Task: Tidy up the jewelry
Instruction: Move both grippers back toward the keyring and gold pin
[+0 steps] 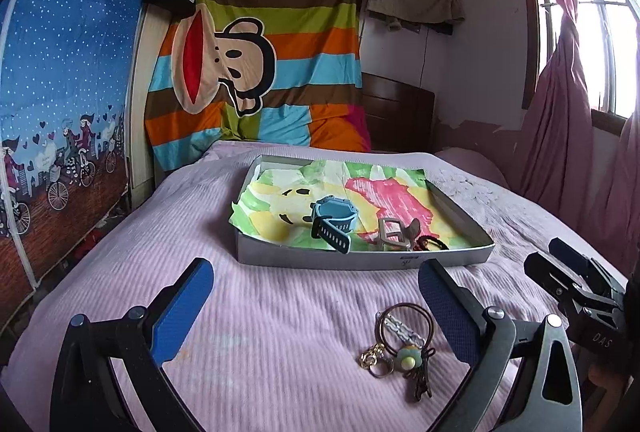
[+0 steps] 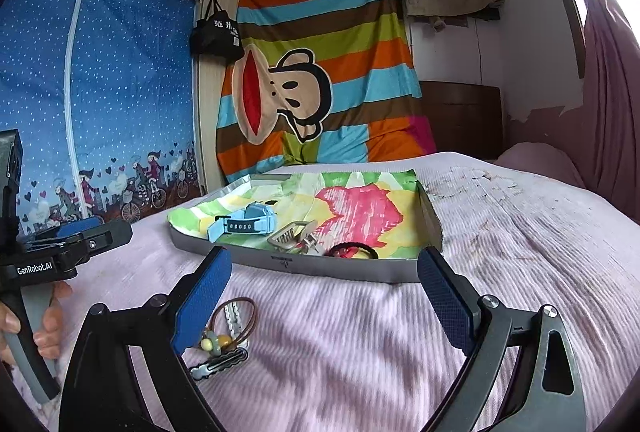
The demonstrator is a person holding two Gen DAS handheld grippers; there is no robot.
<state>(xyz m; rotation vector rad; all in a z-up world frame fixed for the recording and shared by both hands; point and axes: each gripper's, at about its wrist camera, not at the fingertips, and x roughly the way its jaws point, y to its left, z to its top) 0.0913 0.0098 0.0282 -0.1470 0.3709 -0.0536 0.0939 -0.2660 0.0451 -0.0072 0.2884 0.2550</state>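
Note:
A shallow grey tray (image 1: 360, 259) (image 2: 340, 270) lined with a colourful drawing lies on the pink bedspread. In it are a blue watch (image 1: 333, 222) (image 2: 243, 222), a beige claw clip (image 1: 394, 232) (image 2: 294, 237) and a dark hair tie with a red bit (image 1: 430, 243) (image 2: 354, 251). On the bedspread in front of the tray lies a small heap: a brown hair loop (image 1: 406, 324) (image 2: 236, 318), a green-yellow charm (image 1: 408, 358), a gold chain (image 1: 370, 358) and a dark hairpin (image 2: 219, 362). My left gripper (image 1: 316, 308) is open, the heap just inside its right finger. My right gripper (image 2: 326, 306) is open and empty, the heap beside its left finger.
The bed (image 1: 280, 312) runs back to a striped cartoon sheet (image 1: 260, 72) hung on the wall. A blue fabric wardrobe (image 1: 60, 92) stands left, pink curtains (image 1: 560, 132) right. A hand (image 2: 24, 324) holds the other gripper's handle at the left edge of the right wrist view.

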